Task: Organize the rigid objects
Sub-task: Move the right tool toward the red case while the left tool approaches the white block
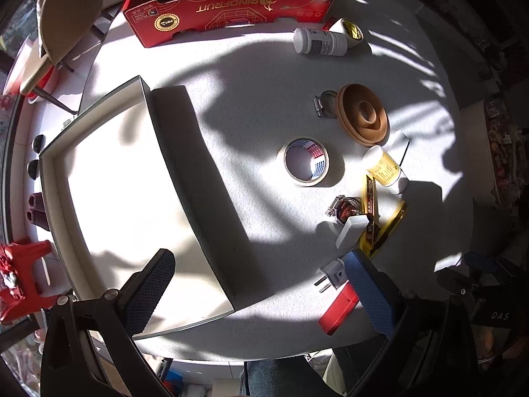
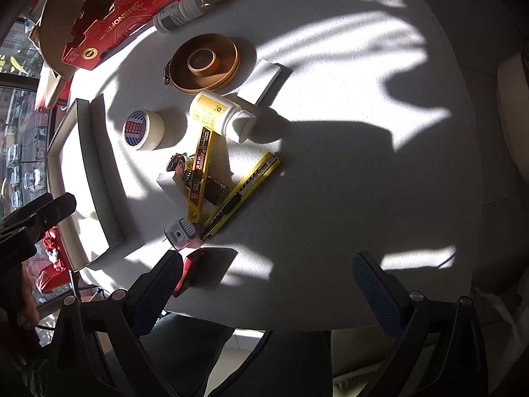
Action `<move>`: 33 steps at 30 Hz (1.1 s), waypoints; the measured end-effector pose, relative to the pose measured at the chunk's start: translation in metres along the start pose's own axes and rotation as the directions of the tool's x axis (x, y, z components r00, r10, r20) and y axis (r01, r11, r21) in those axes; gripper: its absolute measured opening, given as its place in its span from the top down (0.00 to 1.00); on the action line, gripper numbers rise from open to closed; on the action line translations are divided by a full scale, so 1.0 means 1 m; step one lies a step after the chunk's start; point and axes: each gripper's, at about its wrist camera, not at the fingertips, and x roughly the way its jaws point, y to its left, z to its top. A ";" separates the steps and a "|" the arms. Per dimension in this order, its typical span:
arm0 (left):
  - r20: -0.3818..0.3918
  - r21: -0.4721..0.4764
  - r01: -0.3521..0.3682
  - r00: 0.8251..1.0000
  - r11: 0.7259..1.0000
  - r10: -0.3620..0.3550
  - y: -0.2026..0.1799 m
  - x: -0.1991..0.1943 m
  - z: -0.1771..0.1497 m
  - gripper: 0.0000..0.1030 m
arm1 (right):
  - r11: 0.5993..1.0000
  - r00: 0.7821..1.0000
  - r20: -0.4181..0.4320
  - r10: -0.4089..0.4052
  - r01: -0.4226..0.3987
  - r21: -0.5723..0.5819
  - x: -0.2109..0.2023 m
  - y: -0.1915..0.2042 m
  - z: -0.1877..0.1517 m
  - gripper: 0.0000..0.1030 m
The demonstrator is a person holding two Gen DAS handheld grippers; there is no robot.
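Item: yellow pill bottle [image 2: 220, 115], lying beside the wooden dish [image 2: 206, 63] on the surface; light, rigid, slick, best gripped across the body. Left gripper [image 1: 261, 284] and right gripper [image 2: 267, 284]: fingers spread, empty.

hard sunlight | overexposed white box [image 1: 109, 178] | deep shadows on table [image 2: 330, 99] | dark fisheye edges

Left gripper [image 1: 261, 284] fingers spread wide; right gripper [image 2: 271, 281] likewise, both empty.

Red fruit box [image 1: 231, 3], yellow utility knife [image 2: 243, 195], brown wooden disc [image 1: 362, 114]
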 end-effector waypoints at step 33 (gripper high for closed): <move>-0.025 0.131 -0.235 0.970 0.963 0.240 -0.051 0.092 0.008 0.00 | 0.980 0.981 -0.189 0.038 -0.073 -0.184 0.099 0.080 -0.025 0.00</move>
